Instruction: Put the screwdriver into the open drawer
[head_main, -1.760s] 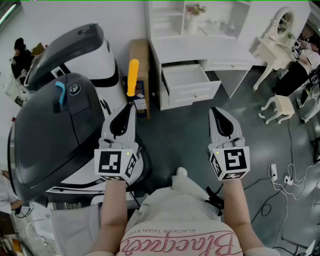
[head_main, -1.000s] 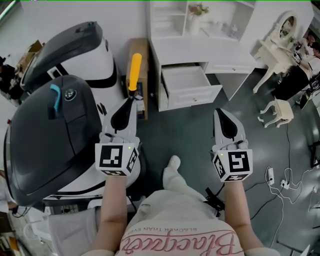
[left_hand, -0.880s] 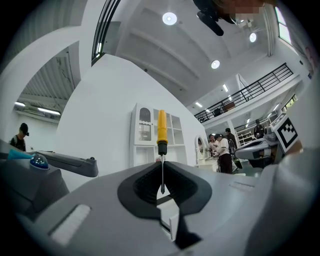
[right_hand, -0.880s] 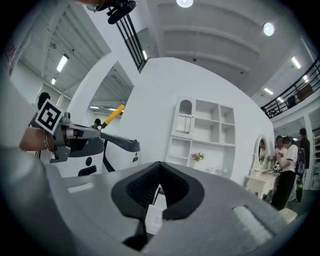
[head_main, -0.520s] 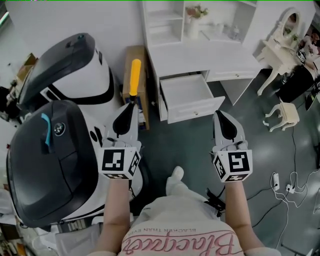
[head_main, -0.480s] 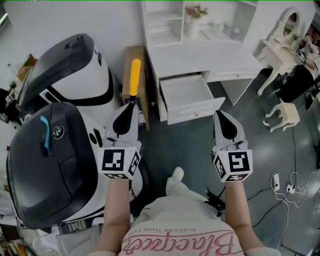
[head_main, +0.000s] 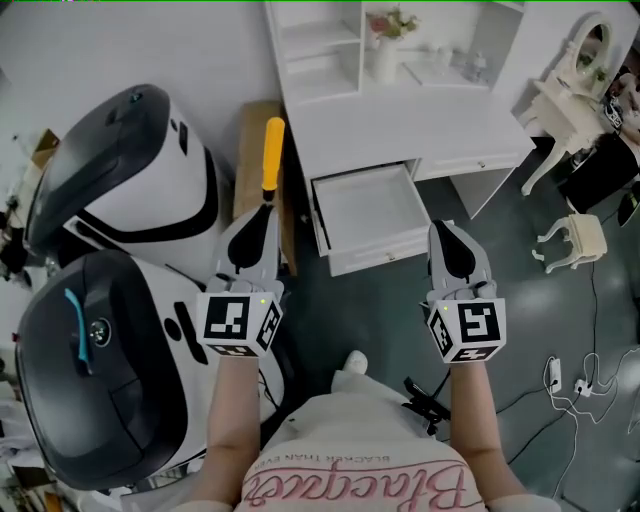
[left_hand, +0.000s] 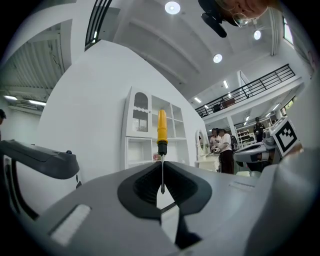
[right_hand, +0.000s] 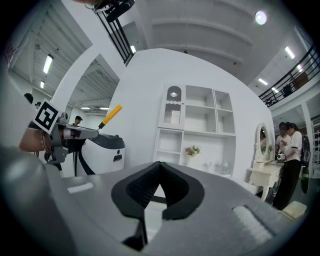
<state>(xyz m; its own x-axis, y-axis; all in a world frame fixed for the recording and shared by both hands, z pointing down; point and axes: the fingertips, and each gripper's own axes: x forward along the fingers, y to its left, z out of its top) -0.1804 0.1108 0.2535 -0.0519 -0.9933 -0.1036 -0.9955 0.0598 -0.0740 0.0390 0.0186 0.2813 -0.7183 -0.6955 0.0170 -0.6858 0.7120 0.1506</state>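
My left gripper is shut on the thin metal shaft of a screwdriver, whose yellow handle sticks out ahead of the jaws. In the left gripper view the screwdriver stands upright above the closed left gripper. The open white drawer juts from the white desk, ahead and between both grippers, and looks empty. My right gripper is shut with nothing in it, just right of the drawer's front. The right gripper view shows the shut right gripper and, far left, the screwdriver.
Two big white-and-dark machines crowd the left side. A brown box stands beside the desk. A white dressing table, a stool and floor cables are on the right. People stand far off.
Both grippers have moved forward toward the desk, so the open drawer now lies closer, just ahead of the fingertips. The left gripper still grips the screwdriver.
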